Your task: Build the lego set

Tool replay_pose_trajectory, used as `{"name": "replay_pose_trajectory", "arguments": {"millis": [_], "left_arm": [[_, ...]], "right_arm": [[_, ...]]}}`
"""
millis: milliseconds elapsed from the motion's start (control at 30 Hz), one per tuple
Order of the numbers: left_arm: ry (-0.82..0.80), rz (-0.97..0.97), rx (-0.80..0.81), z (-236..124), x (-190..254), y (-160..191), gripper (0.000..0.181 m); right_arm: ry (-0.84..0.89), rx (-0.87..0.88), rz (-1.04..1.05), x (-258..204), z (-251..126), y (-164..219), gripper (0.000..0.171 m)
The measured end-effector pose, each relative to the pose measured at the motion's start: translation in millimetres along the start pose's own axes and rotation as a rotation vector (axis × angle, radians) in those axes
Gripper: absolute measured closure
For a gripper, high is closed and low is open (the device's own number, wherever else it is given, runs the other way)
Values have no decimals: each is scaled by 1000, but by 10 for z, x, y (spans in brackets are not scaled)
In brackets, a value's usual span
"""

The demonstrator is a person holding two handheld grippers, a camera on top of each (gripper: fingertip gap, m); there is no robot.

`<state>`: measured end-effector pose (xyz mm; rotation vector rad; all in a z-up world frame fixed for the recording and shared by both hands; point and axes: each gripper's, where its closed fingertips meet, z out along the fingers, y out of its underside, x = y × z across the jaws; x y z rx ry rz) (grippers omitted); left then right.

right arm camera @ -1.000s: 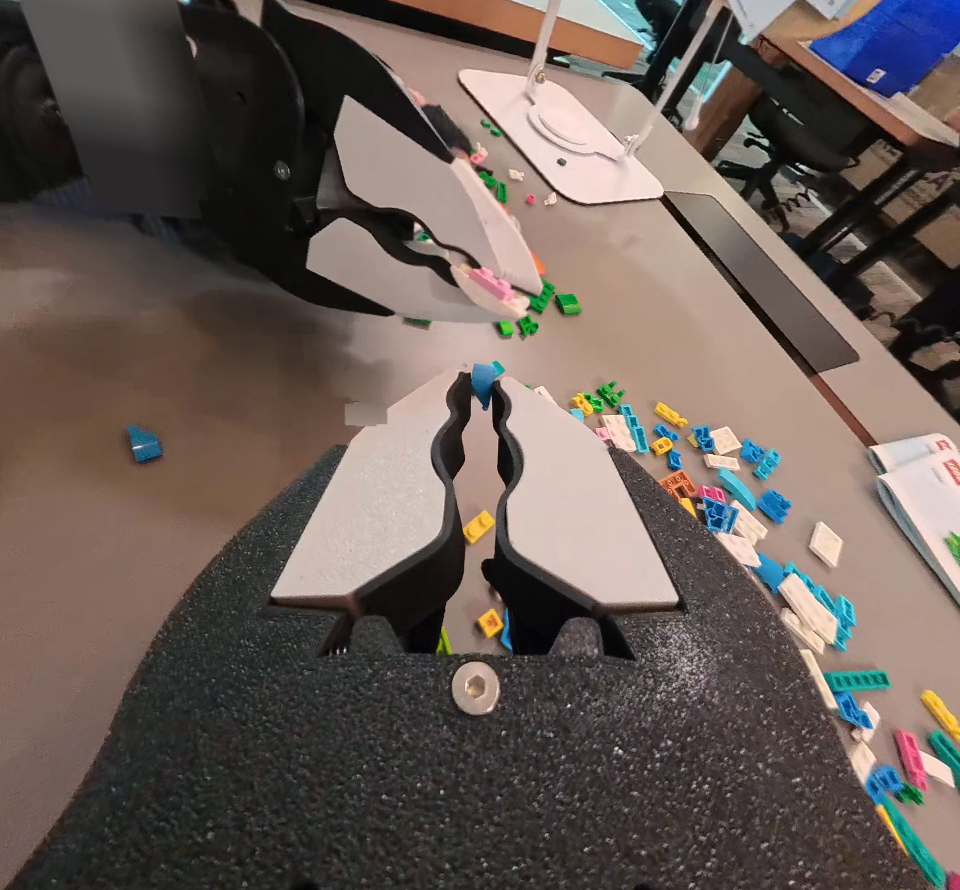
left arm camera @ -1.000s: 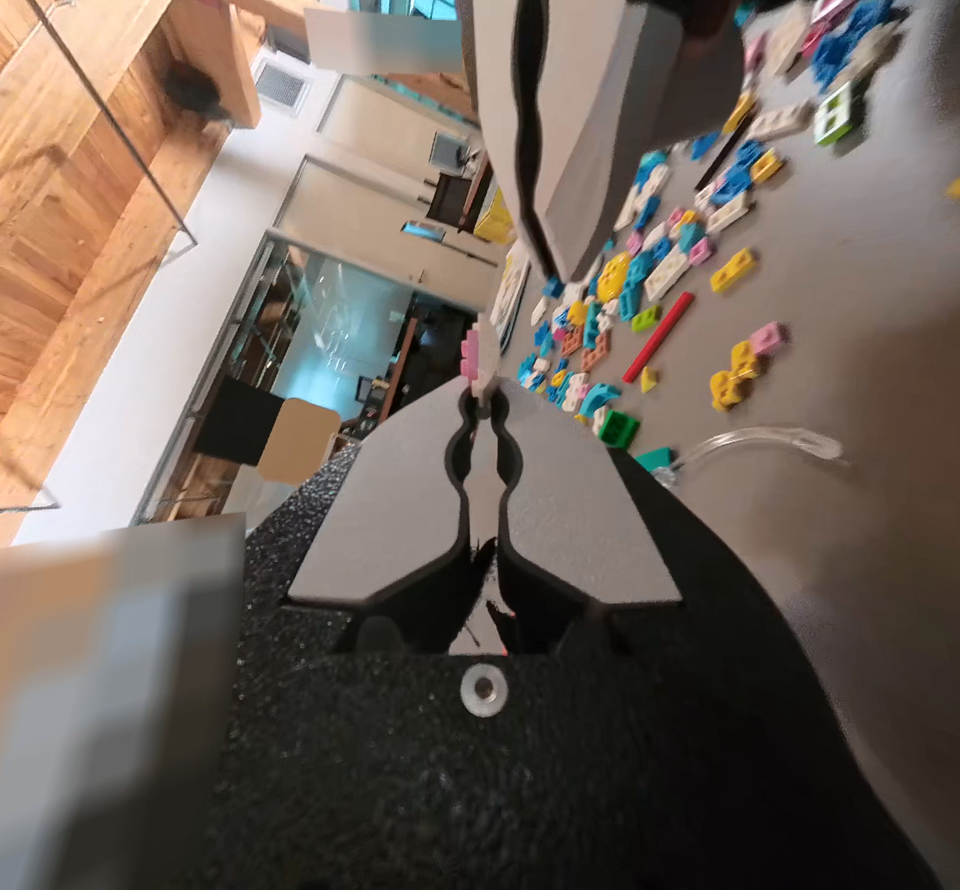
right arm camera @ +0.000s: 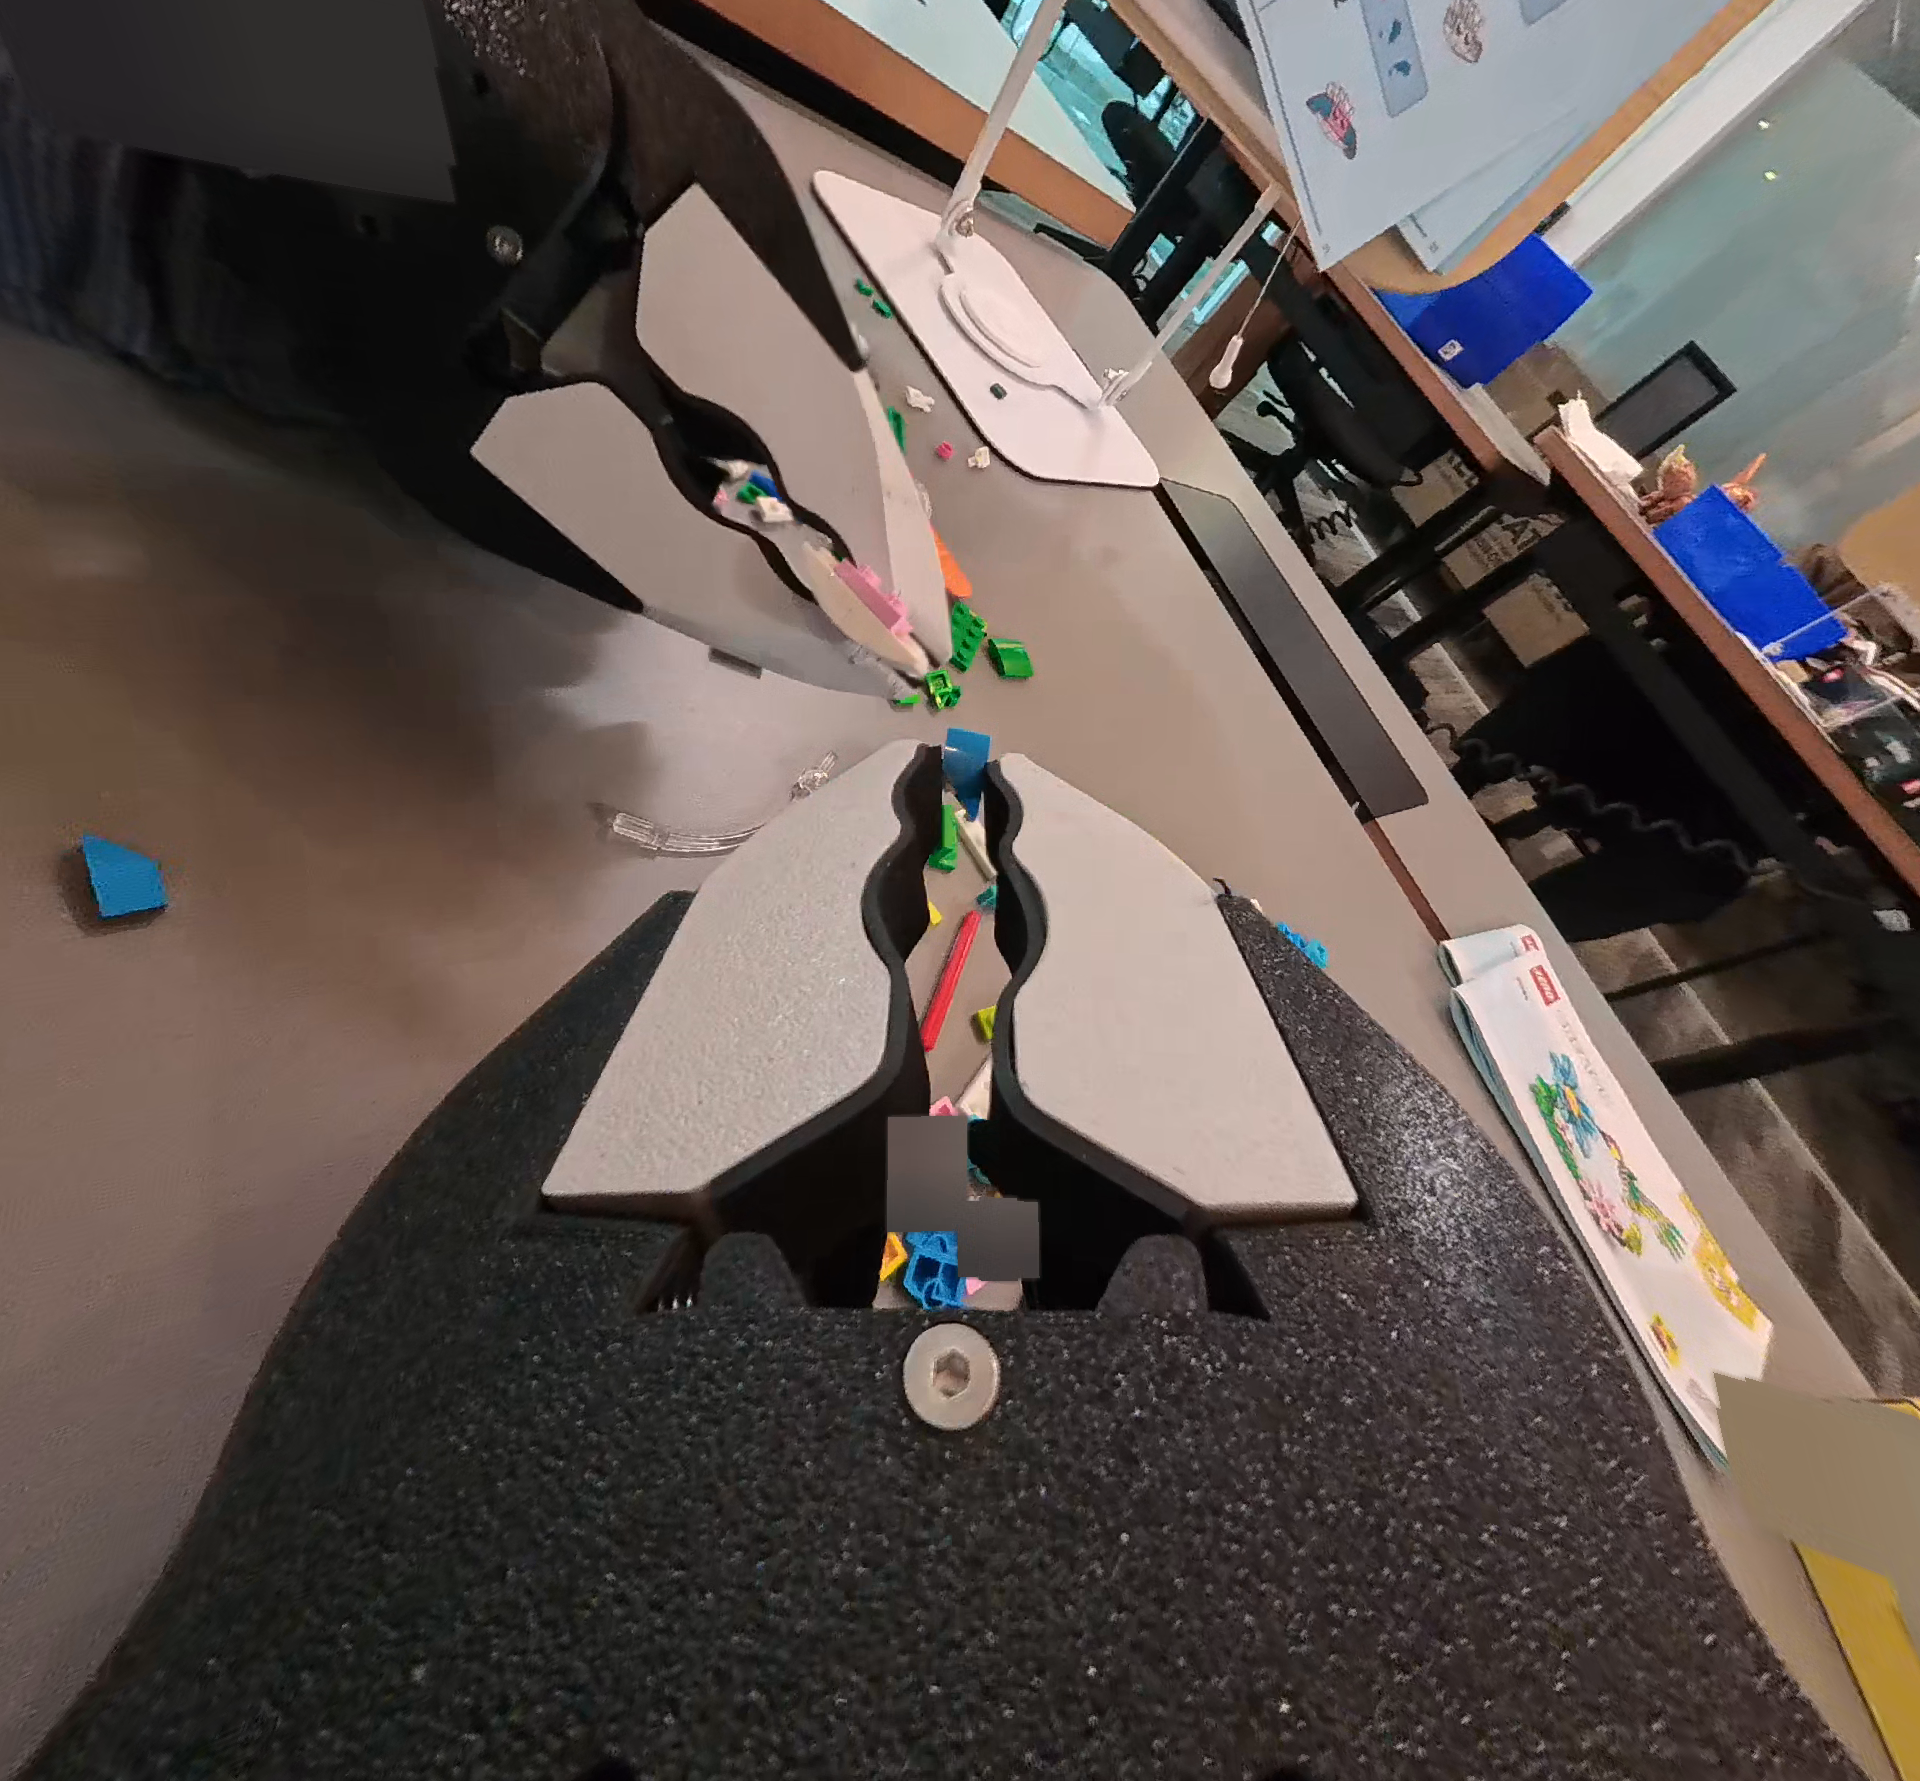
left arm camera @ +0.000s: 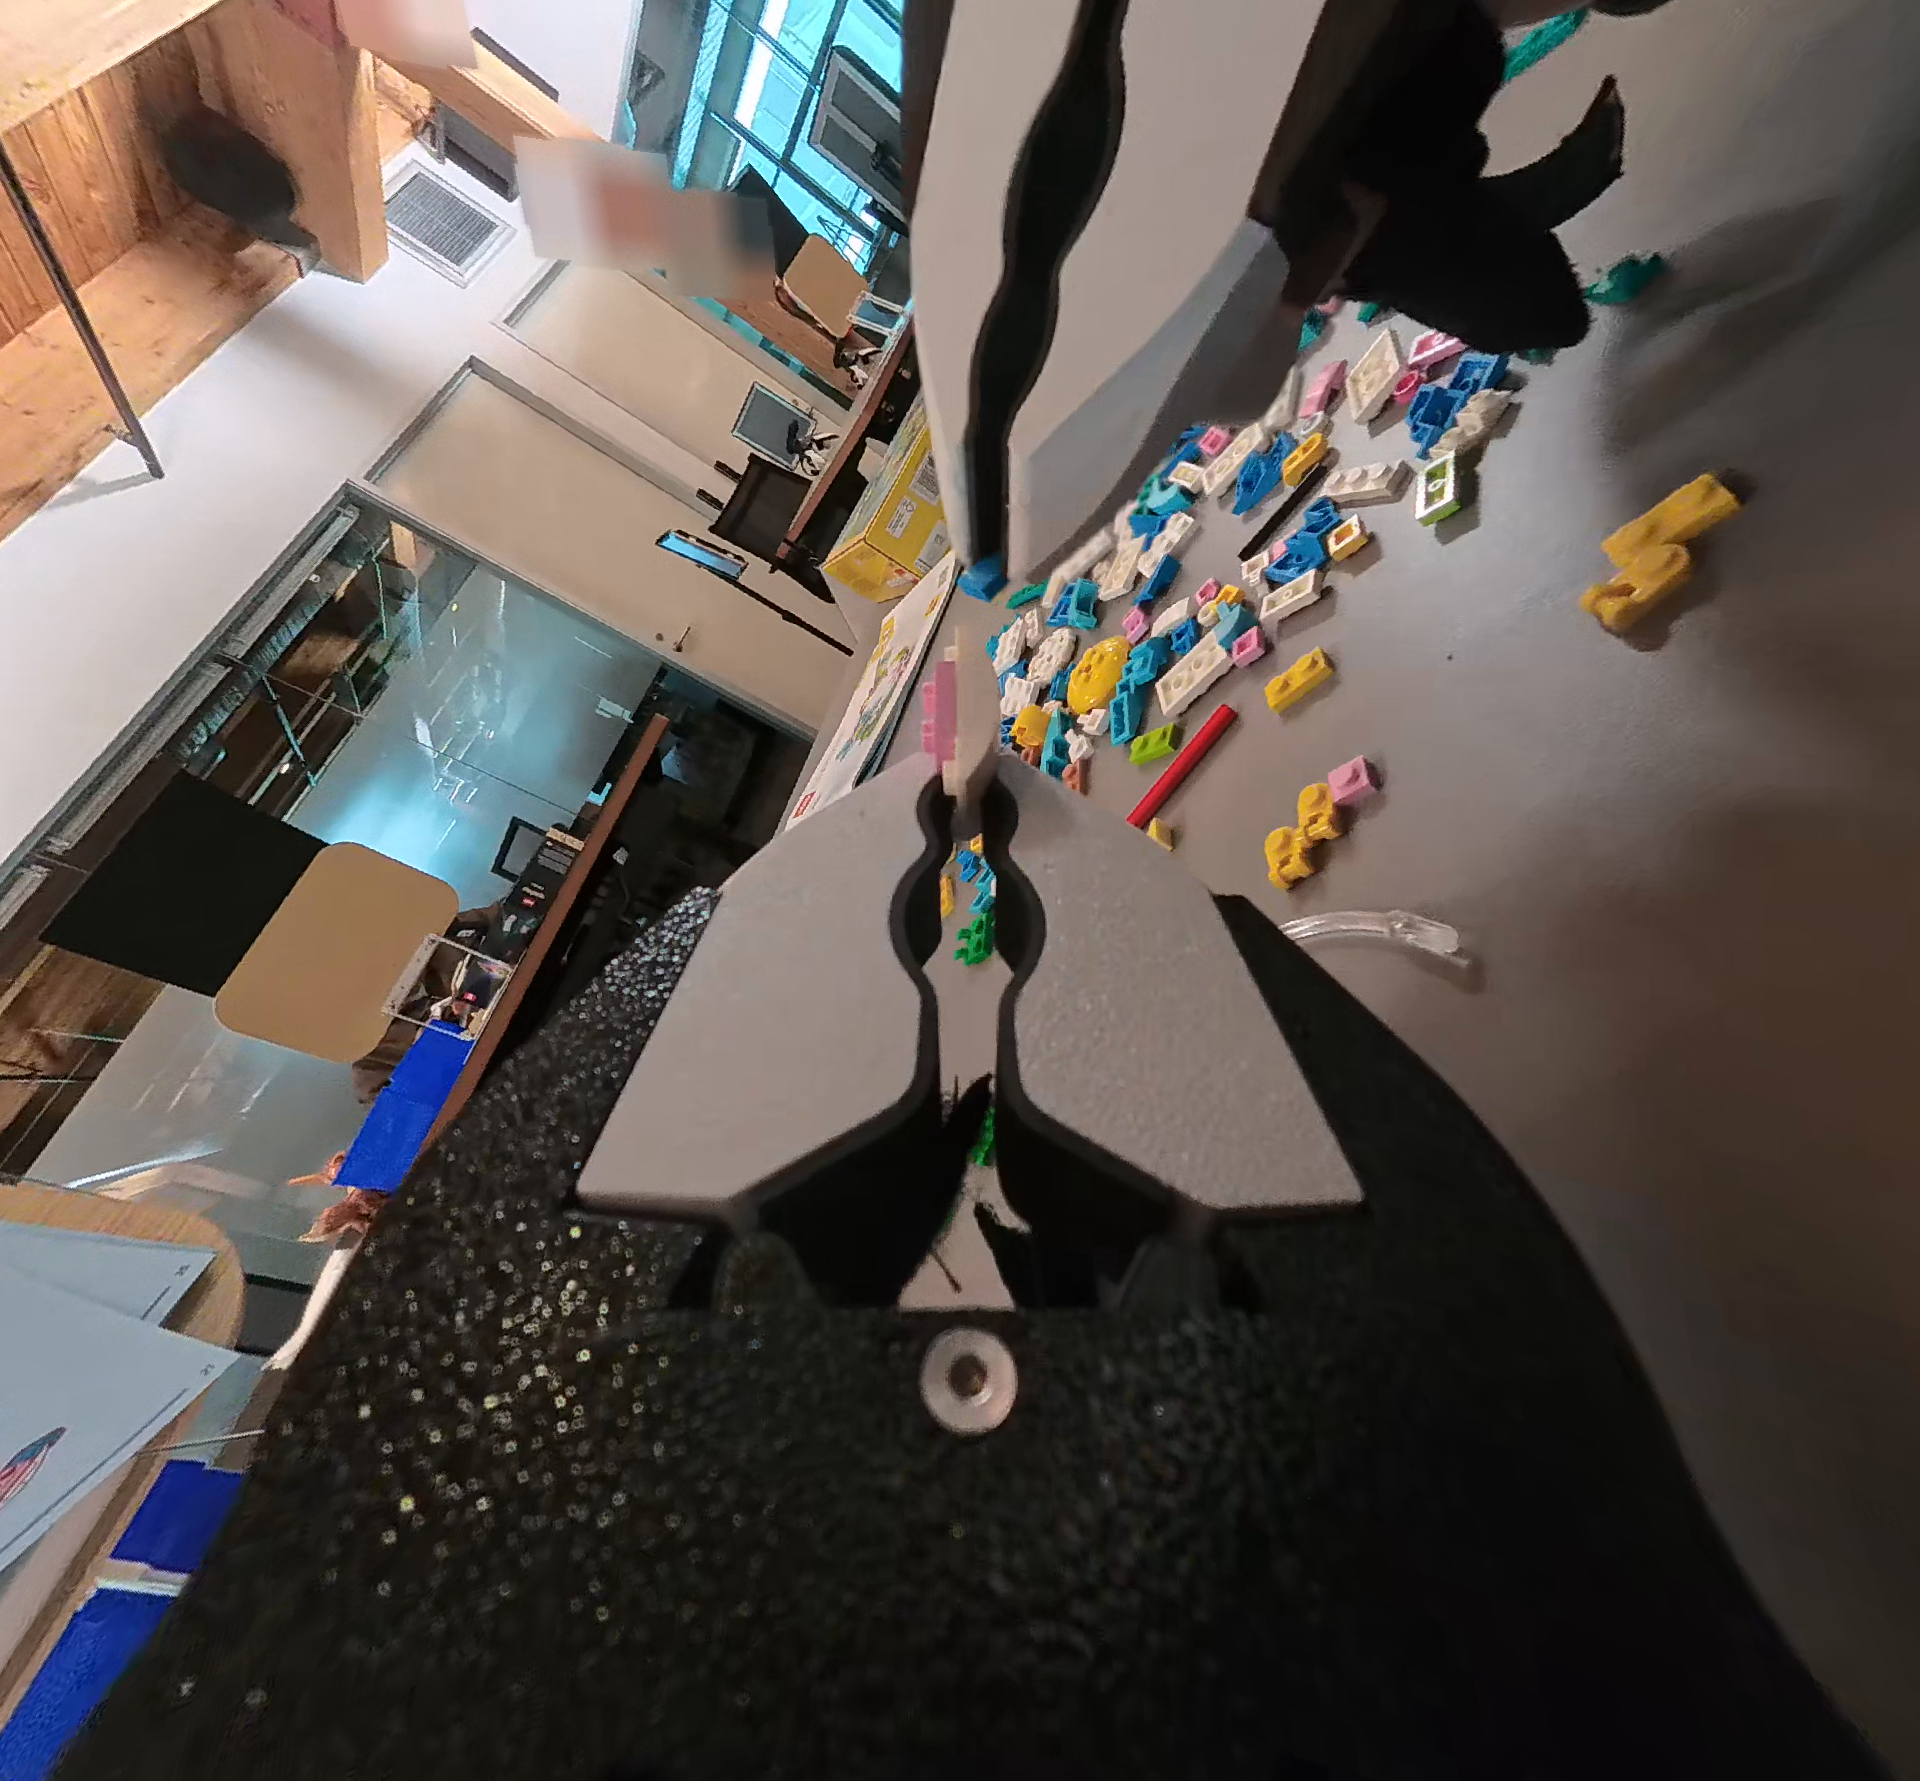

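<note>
**Two pieces in hand, most of the set loose on the table**

At nine o'clock in the right wrist view, one blue wedge brick lies alone on the grey table, well apart from the rest. Moving right, your left gripper is clenched on a small pink-and-cream assembly, held edge-on above the table; in its own view that assembly sticks out past the fingertips at twelve o'clock. Just below it, your right gripper is pinching a blue piece, close to the assembly but not touching it yet. Judging by this, you are about to join the two.

Further right, toward three o'clock, the instruction booklet lies open at the table edge. In the left wrist view, the loose brick pile spreads from one to three o'clock, with yellow pieces off to its side. The build looks early: only a few bricks are joined, and most remain unsorted.
</note>
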<state>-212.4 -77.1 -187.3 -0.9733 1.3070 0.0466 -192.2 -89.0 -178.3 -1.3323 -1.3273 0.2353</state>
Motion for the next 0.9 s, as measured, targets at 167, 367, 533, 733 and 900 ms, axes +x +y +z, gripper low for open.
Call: {"name": "replay_pose_trajectory", "arguments": {"millis": [167, 367, 533, 733, 900], "left_arm": [[-2, 11, -1, -8, 5, -8, 177], [1, 24, 2, -7, 23, -24, 177], [0, 22, 8, -14, 21, -36, 177], [1, 33, 10, -17, 31, -44, 177], [1, 63, 9, -19, 49, -54, 177]], "right_arm": [[16, 17, 14, 30, -29, -46, 165], [-22, 42, 73, -7, -39, -100, 164], [-15, 52, 104, 28, -54, -101, 164], [3, 27, 35, -2, -42, -99, 165], [11, 13, -9, -30, -30, -97, 164]]}}
